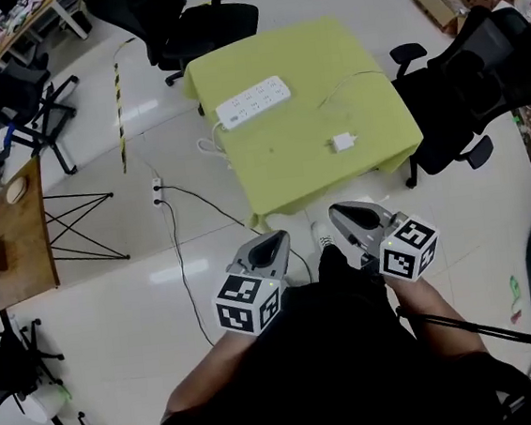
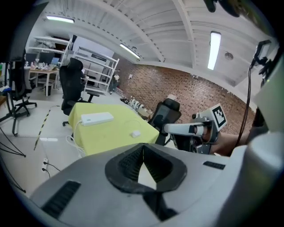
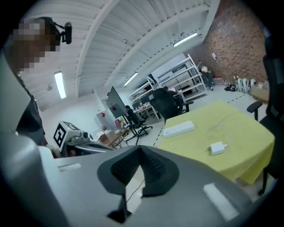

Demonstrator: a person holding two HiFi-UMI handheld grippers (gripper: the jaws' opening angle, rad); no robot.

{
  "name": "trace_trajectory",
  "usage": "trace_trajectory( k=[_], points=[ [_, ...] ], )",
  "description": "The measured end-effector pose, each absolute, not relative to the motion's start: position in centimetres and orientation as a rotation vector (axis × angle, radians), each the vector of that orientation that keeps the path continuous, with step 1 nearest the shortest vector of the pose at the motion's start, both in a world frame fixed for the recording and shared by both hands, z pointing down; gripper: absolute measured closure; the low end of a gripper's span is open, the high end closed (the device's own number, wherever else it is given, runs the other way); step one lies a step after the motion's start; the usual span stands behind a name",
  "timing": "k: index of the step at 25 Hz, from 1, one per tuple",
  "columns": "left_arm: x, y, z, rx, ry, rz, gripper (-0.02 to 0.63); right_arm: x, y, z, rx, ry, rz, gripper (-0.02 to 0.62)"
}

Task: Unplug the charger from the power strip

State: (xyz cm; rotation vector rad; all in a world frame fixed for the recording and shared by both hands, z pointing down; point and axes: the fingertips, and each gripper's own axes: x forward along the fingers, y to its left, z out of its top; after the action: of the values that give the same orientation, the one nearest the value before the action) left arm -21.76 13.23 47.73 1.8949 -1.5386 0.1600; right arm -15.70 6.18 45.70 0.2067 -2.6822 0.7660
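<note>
yellow table [image 1: 279, 163] with charger [image 1: 342, 141], far from left fingers [image 2: 129, 163] and right fingers [image 3: 155, 168], all closed

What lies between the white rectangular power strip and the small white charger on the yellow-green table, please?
Nothing but bare yellow-green tablecloth: in the head view the long white power strip and the small white charger lie apart on it.

A glossy white floor [image 1: 114, 298] spreads under a table draped in yellow-green cloth [image 1: 371, 139]. A black office chair [image 1: 208, 24] stands at the table's 12 o'clock, a second black chair [image 1: 477, 71] at 3 o'clock. A wooden tabletop on black trestle legs [image 1: 14, 243] sits at 9 o'clock, and yellow-black tape [image 1: 120, 109] crosses the floor at 10 o'clock. Beyond stand a brick wall [image 2: 177, 86] and metal shelving [image 2: 95, 66], under ceiling strip lights [image 2: 214, 48]
</note>
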Motion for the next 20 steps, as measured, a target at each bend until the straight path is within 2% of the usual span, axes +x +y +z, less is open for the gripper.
trace_trajectory(
  k=[7,20],
  points=[
    [-19.2,13.6,48.1,1.945,-1.454,0.158,0.598,-13.7,10.1,45.9,0.252,-2.666,0.723,0.594],
    [-19.7,11.8,45.4,1.822,-1.708,0.079,0.598,-12.2,7.6,44.4,0.040,-2.675,0.646,0.594]
  ],
)
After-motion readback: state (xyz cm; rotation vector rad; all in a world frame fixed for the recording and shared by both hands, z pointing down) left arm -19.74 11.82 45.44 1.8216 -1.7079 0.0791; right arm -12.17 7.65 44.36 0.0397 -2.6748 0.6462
